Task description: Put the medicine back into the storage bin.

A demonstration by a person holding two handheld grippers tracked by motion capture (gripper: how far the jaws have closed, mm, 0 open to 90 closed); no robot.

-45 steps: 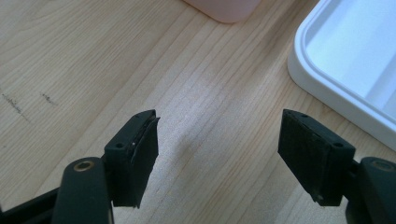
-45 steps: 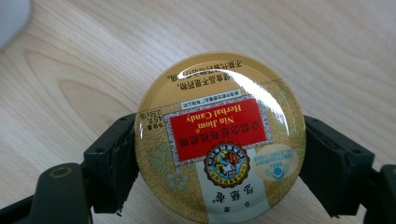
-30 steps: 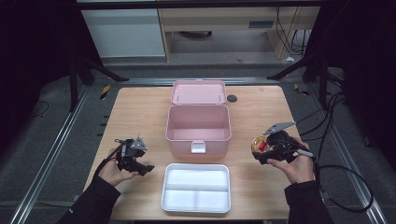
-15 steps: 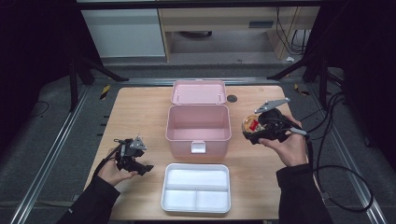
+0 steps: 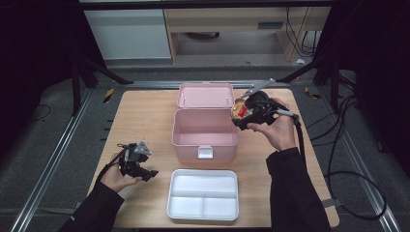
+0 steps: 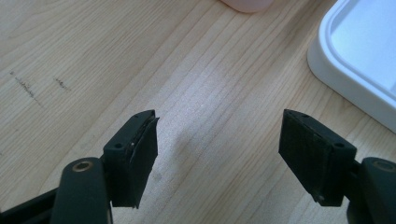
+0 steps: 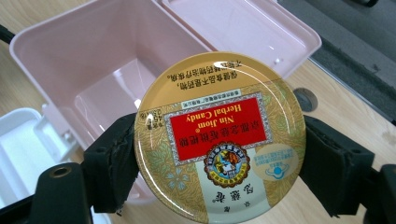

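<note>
A round gold and red candy tin (image 7: 219, 137) sits between the pads of my right gripper (image 7: 217, 163), which is shut on it. In the high view this gripper (image 5: 244, 112) holds the tin (image 5: 238, 110) in the air at the right rim of the open pink box (image 5: 205, 131). The box is empty inside, its lid (image 5: 205, 94) folded back flat on the table. My left gripper (image 5: 140, 164) rests low at the table's left front. Its jaws (image 6: 219, 154) stand open over bare wood with nothing between them.
A white divided tray (image 5: 203, 194) lies in front of the pink box; its corner (image 6: 359, 65) shows close to the left gripper. A small dark disc (image 7: 302, 100) lies on the table behind the box lid. Cables trail off the table's right side.
My right gripper has carried the tin up and toward the pink box, from the table's right side to the box's right rim. The left gripper has stayed where it was.
</note>
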